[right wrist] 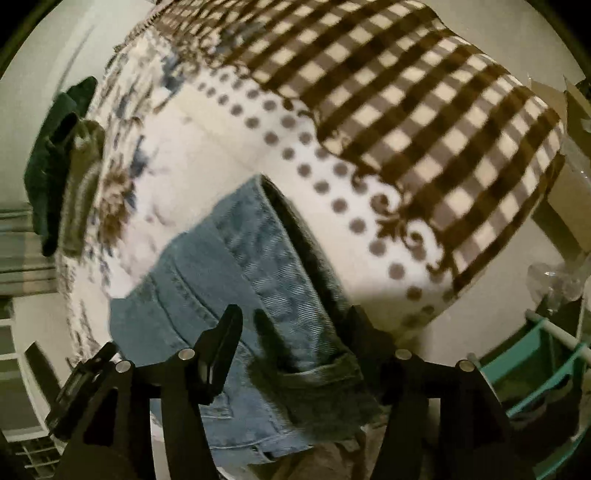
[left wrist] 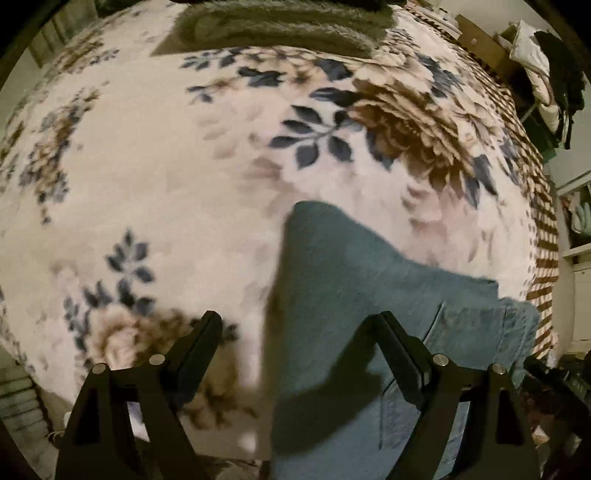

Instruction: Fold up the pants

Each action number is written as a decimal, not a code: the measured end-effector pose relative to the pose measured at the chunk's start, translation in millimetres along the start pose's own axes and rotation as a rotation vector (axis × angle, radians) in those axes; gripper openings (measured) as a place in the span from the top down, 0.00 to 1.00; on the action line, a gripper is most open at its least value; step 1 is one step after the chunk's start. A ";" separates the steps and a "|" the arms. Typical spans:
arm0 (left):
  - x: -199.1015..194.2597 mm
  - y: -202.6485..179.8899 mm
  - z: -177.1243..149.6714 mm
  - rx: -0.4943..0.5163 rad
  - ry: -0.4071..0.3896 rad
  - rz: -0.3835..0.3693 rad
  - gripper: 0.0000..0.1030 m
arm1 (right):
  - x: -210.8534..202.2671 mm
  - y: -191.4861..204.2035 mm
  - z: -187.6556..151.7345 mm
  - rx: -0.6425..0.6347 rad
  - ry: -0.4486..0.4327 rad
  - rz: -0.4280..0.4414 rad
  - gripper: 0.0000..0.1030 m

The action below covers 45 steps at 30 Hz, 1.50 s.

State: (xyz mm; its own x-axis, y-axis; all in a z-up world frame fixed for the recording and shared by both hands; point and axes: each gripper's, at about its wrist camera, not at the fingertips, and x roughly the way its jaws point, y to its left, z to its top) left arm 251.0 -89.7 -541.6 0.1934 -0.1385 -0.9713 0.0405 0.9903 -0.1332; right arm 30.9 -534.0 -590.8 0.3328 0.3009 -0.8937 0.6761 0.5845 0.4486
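Observation:
Blue denim pants lie on a floral fleece blanket covering a bed. In the left wrist view a pointed fold of the denim reaches up the middle and a back pocket shows at the right. My left gripper is open above the blanket, its right finger over the denim, holding nothing. In the right wrist view the pants show a folded edge with waistband and seams. My right gripper is open over this denim, not gripping it.
An olive-grey folded cloth lies at the blanket's far edge. A brown checked blanket covers the bed's right side. Dark clothes hang at the left. A teal rack and clutter stand beside the bed.

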 end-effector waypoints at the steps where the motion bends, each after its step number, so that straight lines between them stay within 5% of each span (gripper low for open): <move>1: 3.8 -0.7 3.6 -0.004 0.007 -0.007 0.18 | 0.6 0.9 1.5 0.003 -0.004 0.003 0.40; 13: 45.9 -4.4 30.6 -0.003 0.075 -0.030 0.11 | 28.7 14.3 28.3 -0.023 0.003 -0.067 0.40; 19: 50.4 7.1 29.4 -0.033 0.079 -0.060 0.06 | 19.4 7.5 39.9 -0.016 -0.054 -0.035 0.40; 25: 41.2 23.1 26.9 -0.085 0.090 -0.106 0.06 | 33.5 5.4 48.3 -0.001 0.000 0.048 0.41; 28: 26.5 30.2 26.5 -0.116 0.071 -0.161 0.06 | 26.7 13.3 44.8 -0.065 -0.039 0.055 0.58; 30: 19.0 35.6 24.6 -0.126 0.054 -0.171 0.06 | 20.1 16.3 41.8 -0.093 -0.073 0.026 0.91; 32: 14.8 39.6 23.4 -0.128 0.038 -0.172 0.06 | 12.2 14.9 40.5 -0.085 -0.095 0.061 0.95; 39: 8.1 46.6 8.5 -0.077 0.033 -0.178 0.06 | -26.7 42.2 34.7 -0.173 -0.244 0.003 0.96; 43: 10.9 37.0 2.8 -0.058 0.046 -0.179 0.06 | -0.7 32.6 45.7 -0.170 -0.148 -0.057 0.95; 45: 7.4 38.1 -3.6 -0.059 0.044 -0.181 0.06 | 13.2 19.1 50.1 -0.132 -0.066 -0.047 0.82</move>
State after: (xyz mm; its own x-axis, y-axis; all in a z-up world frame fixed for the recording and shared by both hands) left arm 250.4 -52.9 -554.6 0.1449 -0.3153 -0.9379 0.0127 0.9484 -0.3168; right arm 81.1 -556.6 -594.5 0.3480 0.2231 -0.9106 0.6010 0.6923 0.3993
